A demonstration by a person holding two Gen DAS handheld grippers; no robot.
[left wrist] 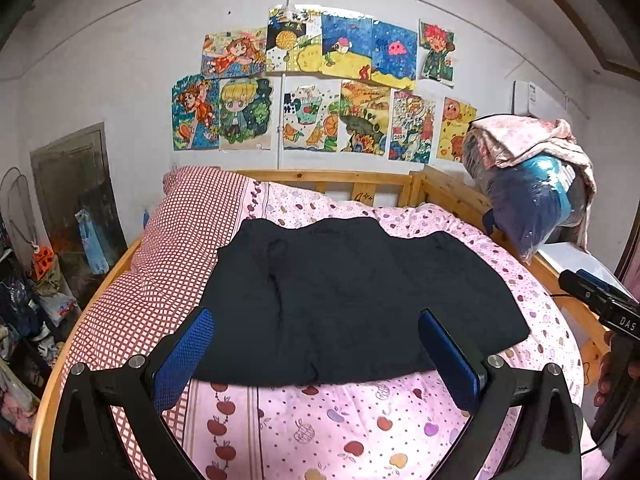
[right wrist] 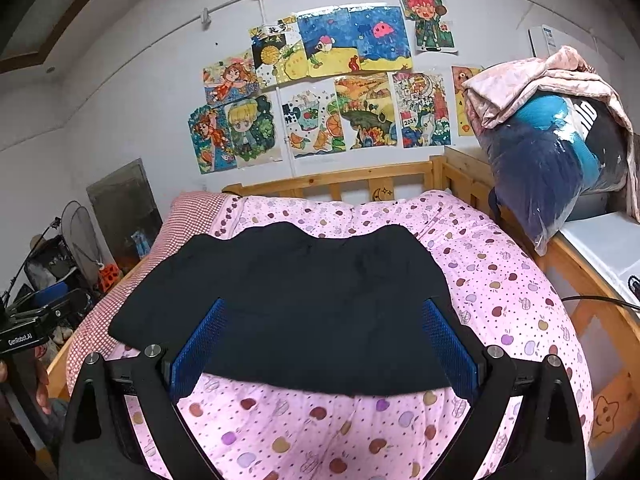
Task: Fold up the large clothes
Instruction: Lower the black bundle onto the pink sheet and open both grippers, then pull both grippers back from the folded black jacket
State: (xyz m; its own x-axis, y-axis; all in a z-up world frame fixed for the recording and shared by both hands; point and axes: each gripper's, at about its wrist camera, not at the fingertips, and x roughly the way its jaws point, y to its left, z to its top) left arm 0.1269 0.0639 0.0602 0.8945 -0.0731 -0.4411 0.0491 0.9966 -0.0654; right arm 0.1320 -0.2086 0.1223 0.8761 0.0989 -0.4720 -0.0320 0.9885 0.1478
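2 grippers hang over the near end of the bed, both with their blue-padded fingers spread wide and nothing between them. The left gripper [left wrist: 316, 344] sits above the near edge of the black garment [left wrist: 352, 300], its left finger [left wrist: 184, 356] over the seam where the red checked sheet [left wrist: 168, 264] meets the pink quilt [left wrist: 320, 424]. The right gripper [right wrist: 322, 344] is likewise above the cloth's near hem, and I cannot tell whether either one touches the fabric.

The black garment [right wrist: 296, 304] lies flat in the middle of the bed, spread across the pink apple-print quilt [right wrist: 500, 280], its left side overlapping the red checked sheet [right wrist: 120, 320]. Its far edge is wavy and the near edge runs fairly straight.

From the left wrist view, the other gripper's body shows at the right edge with a hand [left wrist: 612, 376] on it. A wooden bed frame [left wrist: 360, 178] runs around the mattress. At the right corner a clear plastic bag of blue bedding [left wrist: 536, 196] leans on the rail, with a pink floral blanket [left wrist: 532, 140] draped over it. About 13 children's drawings [left wrist: 320, 84] are stuck on the white wall behind. Clutter is heaped on the floor [left wrist: 28, 300] to the left.
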